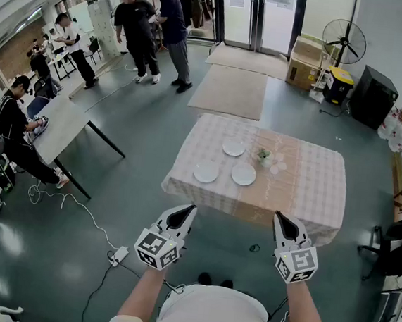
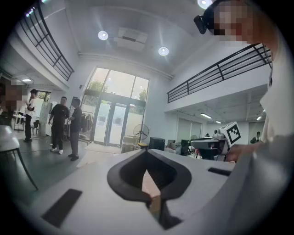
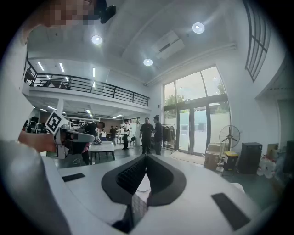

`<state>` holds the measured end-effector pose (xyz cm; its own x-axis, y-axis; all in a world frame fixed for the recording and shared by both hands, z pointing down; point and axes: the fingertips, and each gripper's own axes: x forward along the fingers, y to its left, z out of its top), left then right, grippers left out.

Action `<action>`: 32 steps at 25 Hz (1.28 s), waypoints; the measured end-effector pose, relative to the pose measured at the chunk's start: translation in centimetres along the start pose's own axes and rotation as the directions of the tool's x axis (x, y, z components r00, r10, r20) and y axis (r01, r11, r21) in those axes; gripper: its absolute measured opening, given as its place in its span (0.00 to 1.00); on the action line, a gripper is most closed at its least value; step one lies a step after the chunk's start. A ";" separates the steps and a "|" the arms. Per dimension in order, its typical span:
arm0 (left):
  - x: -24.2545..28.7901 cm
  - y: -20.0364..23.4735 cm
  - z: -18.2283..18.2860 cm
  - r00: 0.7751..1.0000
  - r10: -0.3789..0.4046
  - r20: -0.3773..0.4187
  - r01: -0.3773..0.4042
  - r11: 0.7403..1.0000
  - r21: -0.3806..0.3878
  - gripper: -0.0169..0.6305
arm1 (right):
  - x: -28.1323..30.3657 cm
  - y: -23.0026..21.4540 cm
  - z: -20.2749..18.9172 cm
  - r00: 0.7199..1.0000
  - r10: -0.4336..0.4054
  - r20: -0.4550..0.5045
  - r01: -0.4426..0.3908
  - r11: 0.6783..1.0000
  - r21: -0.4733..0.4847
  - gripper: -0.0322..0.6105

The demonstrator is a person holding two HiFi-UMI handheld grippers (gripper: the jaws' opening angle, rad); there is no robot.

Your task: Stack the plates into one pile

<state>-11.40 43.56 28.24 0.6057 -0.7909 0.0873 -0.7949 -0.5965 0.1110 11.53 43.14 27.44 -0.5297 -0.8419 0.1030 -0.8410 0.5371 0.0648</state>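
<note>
Head view shows the left gripper (image 1: pixel 190 209) and right gripper (image 1: pixel 279 218) both pressed shut, empty, well short of the three plates (image 1: pixel 243 173); I'd step closer, then spread one pair.

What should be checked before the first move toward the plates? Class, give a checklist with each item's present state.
1. All plates visible and separate: ok. The far plate, near-left plate and near-right plate lie apart on the table.
2. Left gripper empty: ok, shut on nothing.
3. Right gripper empty: ok, shut on nothing.
4. Jaws open for a grasp: not ok, both are shut.
5. Grippers over the table: not ok, both are short of its near edge.
6. Room to lift the far plate past the plant: cannot tell; the plant stands close to that plate's right.
</note>
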 end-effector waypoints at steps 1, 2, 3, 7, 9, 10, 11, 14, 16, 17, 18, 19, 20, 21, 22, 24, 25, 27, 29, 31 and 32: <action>0.0 0.1 0.0 1.000 0.000 0.000 0.000 1.000 -0.002 0.04 | 0.1 0.1 0.0 1.000 0.001 -0.001 -0.001 1.000 -0.002 0.09; 0.0 0.1 0.0 1.000 -0.001 0.000 0.001 1.000 -0.003 0.04 | 0.2 0.1 0.1 1.000 0.003 -0.002 -0.003 1.000 -0.003 0.10; 0.1 0.2 0.0 1.000 -0.001 0.000 0.001 1.000 -0.005 0.04 | 0.2 0.2 0.1 1.000 0.003 -0.002 -0.003 1.000 -0.003 0.09; 0.2 0.4 0.0 1.000 -0.004 -0.004 0.004 1.000 -0.005 0.04 | 0.5 0.1 0.3 1.000 0.001 0.000 -0.001 1.000 0.003 0.09; 0.2 0.5 -0.1 1.000 -0.005 -0.008 0.005 1.000 -0.007 0.04 | 0.6 -0.1 0.4 1.000 -0.005 0.001 0.005 1.000 0.016 0.10; 0.2 0.5 -0.2 1.000 -0.005 -0.009 0.005 1.000 -0.009 0.04 | 0.6 -0.1 0.3 1.000 -0.007 0.000 0.007 1.000 0.024 0.10; 0.2 0.6 -0.3 1.000 -0.006 -0.011 0.005 1.000 -0.011 0.04 | 0.5 -0.2 0.2 1.000 -0.010 0.000 0.010 0.999 0.032 0.10; 0.2 0.5 -0.6 1.000 -0.011 -0.015 0.011 1.000 -0.012 0.04 | 0.4 -0.3 -0.1 1.000 -0.015 0.004 0.015 0.998 0.059 0.10; 0.3 0.5 -0.7 1.000 -0.019 -0.016 0.019 1.000 -0.010 0.04 | 0.3 -0.1 -0.1 1.000 -0.008 0.011 0.008 0.998 0.069 0.10; 0.3 0.5 -0.6 1.000 -0.023 -0.016 0.022 1.000 -0.008 0.04 | 0.3 0.1 -0.1 1.000 -0.005 0.014 0.004 0.998 0.065 0.10; 0.3 0.5 -0.6 1.000 -0.026 -0.016 0.026 1.000 -0.005 0.04 | 0.3 0.3 0.0 1.000 -0.002 0.016 0.002 0.998 0.058 0.10; 0.3 0.5 -0.5 0.999 -0.030 -0.015 0.029 1.000 -0.002 0.04 | 0.4 0.4 0.0 1.000 -0.001 0.015 0.000 0.999 0.048 0.10; 0.4 0.6 -0.4 0.999 -0.034 -0.014 0.035 0.999 0.001 0.04 | 0.5 0.5 0.0 1.000 -0.001 0.012 0.001 0.999 0.038 0.10; 0.5 0.5 -0.3 0.999 -0.041 -0.016 0.041 0.999 0.003 0.04 | 0.6 0.5 -0.1 1.000 -0.003 0.006 0.003 1.000 0.030 0.10; 0.6 0.5 -0.2 0.999 -0.048 -0.017 0.048 0.999 0.003 0.04 | 0.7 0.4 -0.1 1.000 -0.006 0.000 0.006 1.000 0.025 0.10; 0.8 0.4 -0.2 0.998 -0.062 -0.018 0.062 0.998 -0.002 0.04 | 0.8 0.3 -0.3 1.000 -0.013 -0.006 0.014 1.000 0.021 0.10; 0.8 0.5 -0.2 0.998 -0.065 -0.016 0.065 0.998 -0.006 0.04 | 0.9 0.3 -0.3 1.000 -0.017 -0.005 0.017 1.000 0.019 0.10; 0.8 0.8 -0.3 0.998 -0.065 -0.014 0.065 0.998 -0.011 0.04 | 1.0 0.4 -0.3 1.000 -0.021 0.000 0.021 1.000 0.022 0.10; 0.7 1.2 -0.6 0.998 -0.057 -0.017 0.057 0.998 -0.014 0.04 | 1.1 0.4 -0.2 1.000 -0.023 0.005 0.023 0.999 0.032 0.11; 0.6 1.6 -0.8 0.998 -0.056 -0.021 0.056 0.998 -0.022 0.09 | 1.2 0.4 -0.2 1.000 -0.024 0.007 0.024 0.999 0.041 0.12; 0.7 1.8 -0.9 0.998 -0.059 -0.023 0.058 0.998 -0.028 0.16 | 1.3 0.4 -0.2 1.000 -0.027 0.007 0.026 0.999 0.044 0.14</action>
<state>-12.37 42.10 29.39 0.6519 -0.7512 0.1034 -0.7572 -0.6373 0.1432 10.54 42.25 27.82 -0.5080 -0.8562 0.0942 -0.8586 0.5120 0.0238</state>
